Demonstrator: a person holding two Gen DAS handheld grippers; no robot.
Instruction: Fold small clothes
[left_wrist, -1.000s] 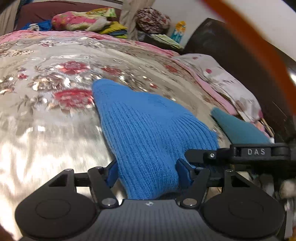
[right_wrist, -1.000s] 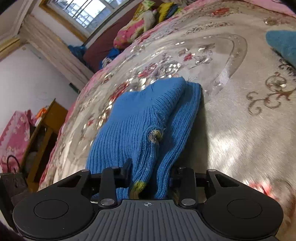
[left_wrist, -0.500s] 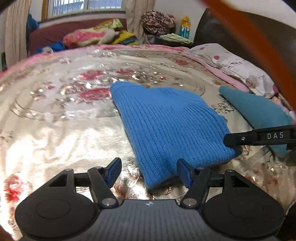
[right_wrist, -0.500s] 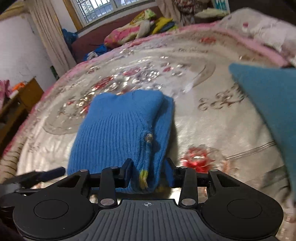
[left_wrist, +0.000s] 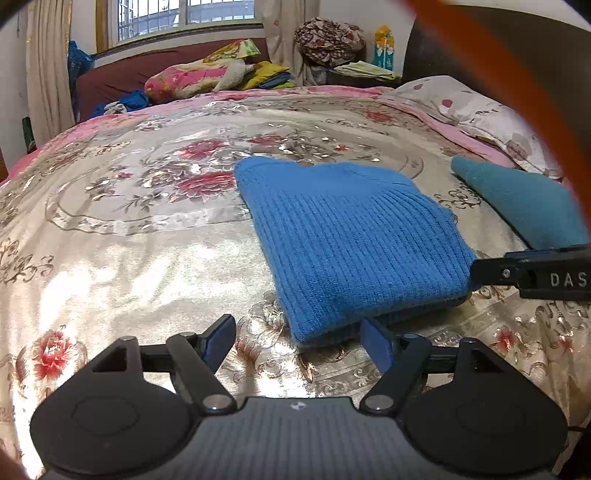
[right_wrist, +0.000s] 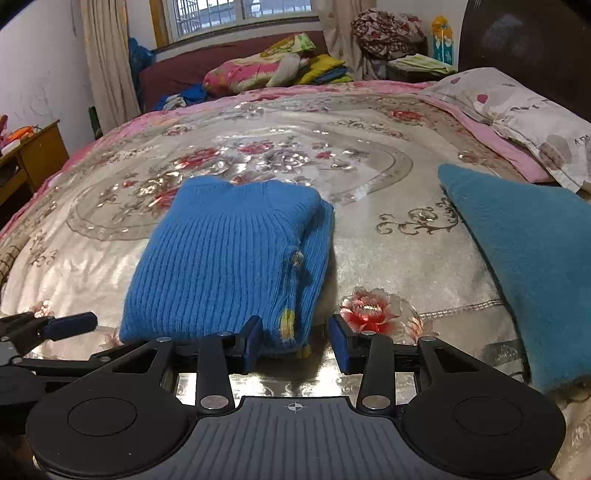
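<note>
The left hand-held gripper (left_wrist: 297, 338) stands wide open above the bedspread (left_wrist: 147, 258), its jaws having just spread further, with nothing between them; the near corner of the folded blue sweater (left_wrist: 351, 240) lies just ahead of its right finger. The right hand-held gripper (right_wrist: 295, 345) is partly open, jaws having eased apart, straddling the sweater's (right_wrist: 229, 258) near right edge; the left pad sits against the knit, the right pad stands clear, so the garment is no longer pinched. The sweater lies flat, folded, mid-bed.

A second ago both grippers held the sweater's hem between their jaws, close over the fabric; both have since pulled back and the garment rests free.

The right view alone shows a small button and yellow trim on the sweater's folded edge, plus a wooden bedside stand (right_wrist: 33, 155) at left. The left view shows the right gripper's finger (left_wrist: 532, 277) reaching in beside the sweater. Both show a teal cloth (right_wrist: 524, 266) to the right.
</note>
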